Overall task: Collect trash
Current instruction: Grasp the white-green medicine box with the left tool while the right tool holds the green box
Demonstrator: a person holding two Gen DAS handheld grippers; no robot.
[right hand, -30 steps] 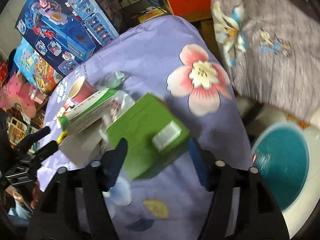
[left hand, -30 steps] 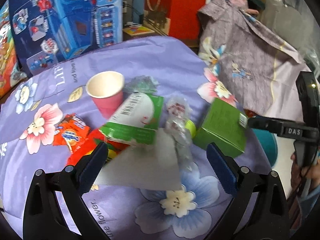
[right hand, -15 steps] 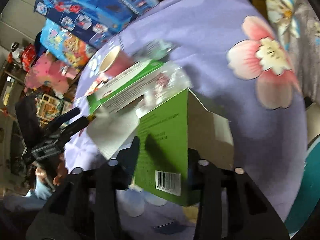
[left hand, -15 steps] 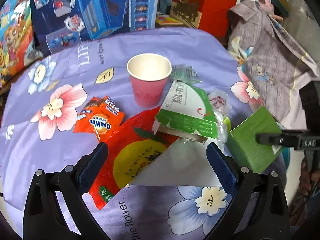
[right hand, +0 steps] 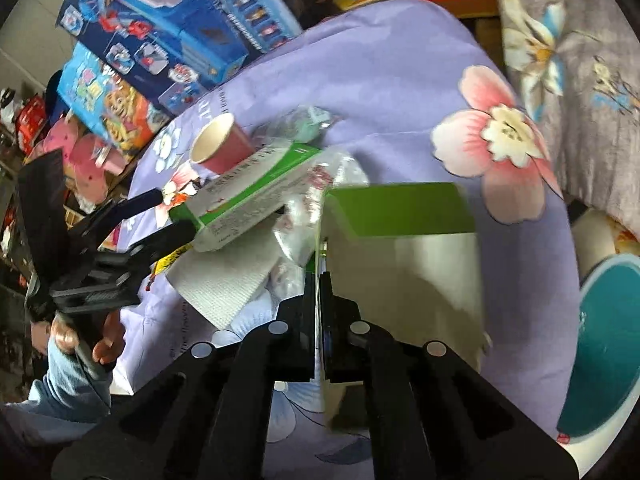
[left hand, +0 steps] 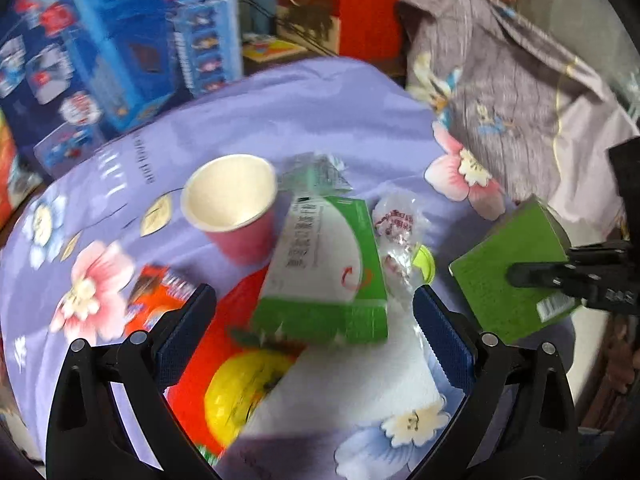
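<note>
My right gripper [right hand: 320,280] is shut on the edge of a small green box [right hand: 400,236], lifted off the table; the box also shows at the right of the left wrist view [left hand: 516,276]. My left gripper [left hand: 316,336] is open and empty, hovering over a green-and-white carton [left hand: 324,276], a white paper napkin [left hand: 352,376] and a red-and-yellow wrapper [left hand: 236,380]. A pink paper cup [left hand: 236,208] stands upright behind them. A crumpled clear plastic bag [left hand: 396,232] lies by the carton.
A small orange snack packet [left hand: 160,292] lies left of the cup on the purple flowered tablecloth [left hand: 320,112]. A teal bin [right hand: 600,344] stands beside the table at the right. Toy boxes [left hand: 112,48] and a red bag line the back; a grey garment hangs right.
My right gripper has closed on the green box's edge and lifted it off the cloth. My left gripper has shifted over the carton and napkin, staying open.
</note>
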